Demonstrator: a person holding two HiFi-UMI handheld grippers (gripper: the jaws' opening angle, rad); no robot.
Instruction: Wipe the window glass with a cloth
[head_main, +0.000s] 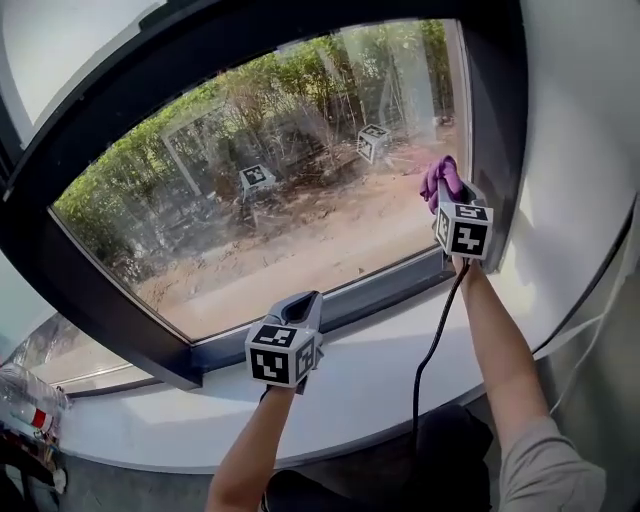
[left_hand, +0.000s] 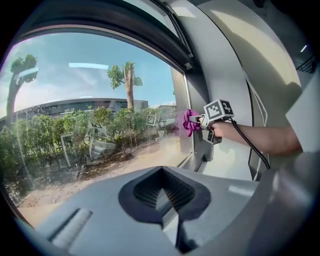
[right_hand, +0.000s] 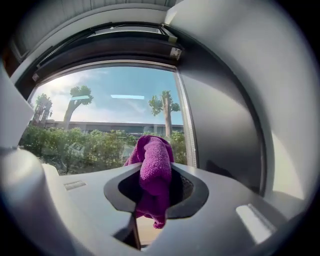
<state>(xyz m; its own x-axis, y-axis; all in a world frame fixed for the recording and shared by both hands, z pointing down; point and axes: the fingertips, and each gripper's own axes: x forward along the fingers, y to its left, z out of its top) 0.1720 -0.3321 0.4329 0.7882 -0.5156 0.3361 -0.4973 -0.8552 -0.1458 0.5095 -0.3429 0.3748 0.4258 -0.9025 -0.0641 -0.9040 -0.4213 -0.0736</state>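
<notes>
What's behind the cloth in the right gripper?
The window glass near its dark right frame, with bushes outside. The cloth covers the glass patch directly behind it.

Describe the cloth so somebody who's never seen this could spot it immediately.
Start at the big dark-framed window. At its right edge, the right hand-held gripper is raised. The cloth bunched in its jaws is the only purple thing.

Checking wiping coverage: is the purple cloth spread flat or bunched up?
Bunched: the purple cloth sits as a wad between the right hand-held gripper's jaws.
</notes>
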